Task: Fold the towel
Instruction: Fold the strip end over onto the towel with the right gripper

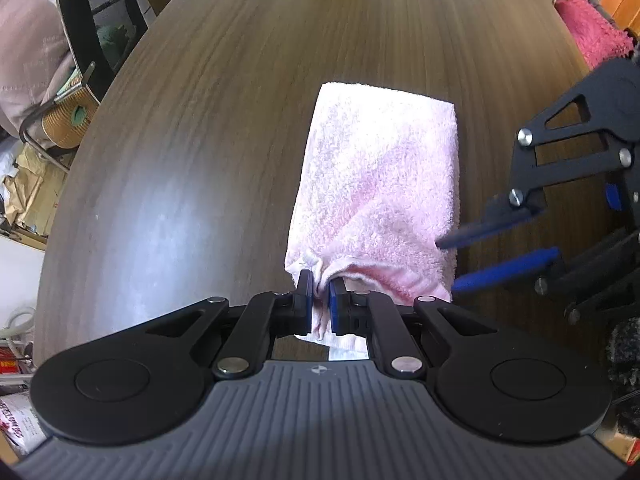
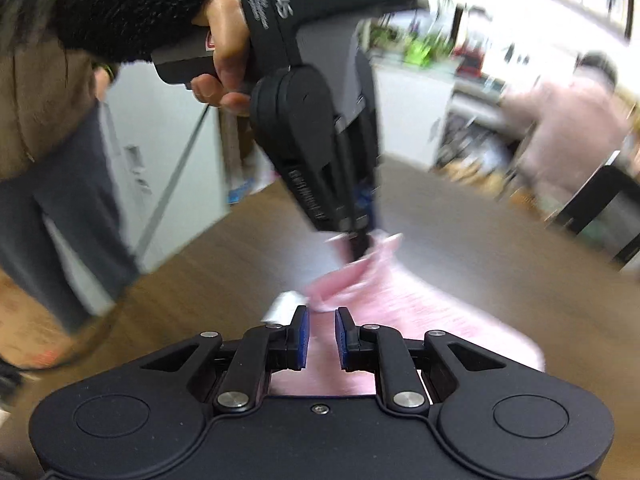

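A pink towel (image 1: 380,184), folded into a narrow rectangle, lies on a dark wood-grain table (image 1: 200,140), right of centre. The left gripper (image 1: 321,296), at six o'clock in its own view, pinches the towel's near corner between blue pads. The right gripper (image 1: 476,260) enters at three o'clock, its fingers spread apart, one tip at the towel's right edge. The right wrist view is blurred; there the fingers appear parted above pink cloth, nothing between them.
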Demonstrator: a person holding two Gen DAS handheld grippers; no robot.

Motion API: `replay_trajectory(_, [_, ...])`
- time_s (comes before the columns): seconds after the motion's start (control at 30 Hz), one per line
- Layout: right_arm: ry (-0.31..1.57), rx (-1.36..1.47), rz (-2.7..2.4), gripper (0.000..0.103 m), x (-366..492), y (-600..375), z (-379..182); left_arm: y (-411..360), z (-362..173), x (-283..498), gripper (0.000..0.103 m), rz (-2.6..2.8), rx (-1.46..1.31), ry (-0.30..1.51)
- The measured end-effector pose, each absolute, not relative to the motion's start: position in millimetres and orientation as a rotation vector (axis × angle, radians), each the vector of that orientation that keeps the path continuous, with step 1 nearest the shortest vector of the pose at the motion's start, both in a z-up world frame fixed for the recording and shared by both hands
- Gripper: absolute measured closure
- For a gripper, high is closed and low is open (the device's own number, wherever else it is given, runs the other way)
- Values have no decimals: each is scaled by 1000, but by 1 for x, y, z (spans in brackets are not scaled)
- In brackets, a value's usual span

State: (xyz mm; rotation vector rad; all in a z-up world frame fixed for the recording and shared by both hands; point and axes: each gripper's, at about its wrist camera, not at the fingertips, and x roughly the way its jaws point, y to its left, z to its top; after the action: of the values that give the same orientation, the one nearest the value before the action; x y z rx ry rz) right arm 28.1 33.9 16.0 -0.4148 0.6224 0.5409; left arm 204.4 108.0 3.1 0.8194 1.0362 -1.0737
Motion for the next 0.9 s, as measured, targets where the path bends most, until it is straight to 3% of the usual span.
replay_trajectory(0.03, [617, -422, 536, 67, 26, 36, 15, 108, 3, 204, 96, -1073, 812, 1037])
replay_trajectory(0.1, [598, -423, 511, 47, 17, 44, 12, 110, 4, 202, 96, -1075, 802, 1041])
replay_trajectory(0.17, [590, -438, 501, 41, 12, 52, 10, 111, 4, 201, 96, -1077, 795, 1044])
replay_trajectory(0.23, [581, -460, 501, 41, 8, 61, 4, 112, 4, 199, 96, -1077, 789, 1044])
replay_trajectory(0.33, [612, -471, 525, 57, 13, 70, -6, 114, 3, 196, 96, -1076, 782, 1045])
replay_trajectory(0.4, [647, -469, 522, 78, 18, 72, -12, 115, 2, 194, 96, -1076, 779, 1047])
replay_trajectory(0.47, [658, -458, 520, 87, 20, 72, -14, 117, 0, 193, 96, -1073, 780, 1048])
replay_trajectory(0.9, [677, -504, 588, 94, 5, 75, -7, 129, -16, 177, 96, -1057, 807, 1080])
